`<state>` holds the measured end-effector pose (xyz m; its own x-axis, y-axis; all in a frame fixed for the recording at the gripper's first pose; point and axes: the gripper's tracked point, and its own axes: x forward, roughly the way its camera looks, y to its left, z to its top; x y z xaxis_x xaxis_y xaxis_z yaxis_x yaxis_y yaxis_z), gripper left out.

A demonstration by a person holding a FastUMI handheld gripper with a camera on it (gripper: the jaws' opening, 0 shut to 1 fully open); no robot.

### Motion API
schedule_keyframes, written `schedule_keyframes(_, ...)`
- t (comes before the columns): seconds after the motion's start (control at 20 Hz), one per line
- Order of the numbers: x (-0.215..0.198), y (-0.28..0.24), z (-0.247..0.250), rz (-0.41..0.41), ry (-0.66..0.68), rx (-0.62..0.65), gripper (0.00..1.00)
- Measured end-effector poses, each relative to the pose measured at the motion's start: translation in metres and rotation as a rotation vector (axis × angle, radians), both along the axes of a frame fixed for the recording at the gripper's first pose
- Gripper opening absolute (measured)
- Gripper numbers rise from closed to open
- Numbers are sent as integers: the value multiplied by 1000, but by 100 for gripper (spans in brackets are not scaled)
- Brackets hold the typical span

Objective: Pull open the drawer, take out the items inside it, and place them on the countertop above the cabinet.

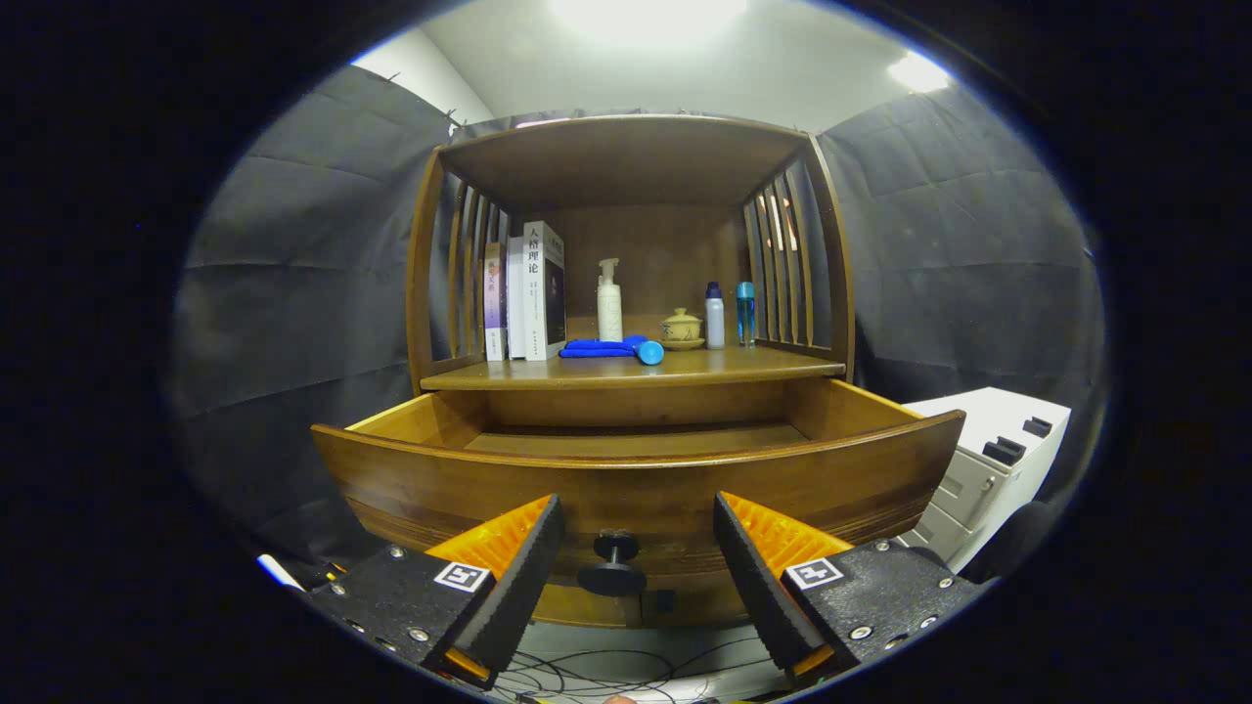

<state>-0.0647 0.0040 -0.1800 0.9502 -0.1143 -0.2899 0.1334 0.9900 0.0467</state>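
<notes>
The hand-held gripper [638,557] is wide open and holds nothing. The round black knob [613,565] sits right between its two fingers, but neither finger touches it. The knob sticks out from the front of the wooden drawer [636,479], and the drawer is already pulled out. From here the part of the drawer floor that shows looks bare, though the tall front board hides the near part, so I cannot tell if anything lies there. The table [636,367] is the wooden top just above and behind the drawer. On it lie a blue cloth [599,347] with a blue roll-shaped thing [650,352] beside it, some books [528,291], a pump bottle [609,303], a small lidded cup [682,329] and two little bottles [729,315]. To reach inside, the gripper would need to go up over the front board and then forward and down.
</notes>
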Motion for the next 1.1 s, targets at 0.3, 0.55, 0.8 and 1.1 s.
schedule_keyframes(0.3, 10, -5, -10, -21, 13, 10, 94)
schedule_keyframes(0.55, 18, -12, -13, 2, 5, 31, 94)
schedule_keyframes(0.8, 42, -19, -10, 1, -7, 84, 95)
schedule_keyframes(1.1, 67, -19, -18, -8, 11, 81, 95)
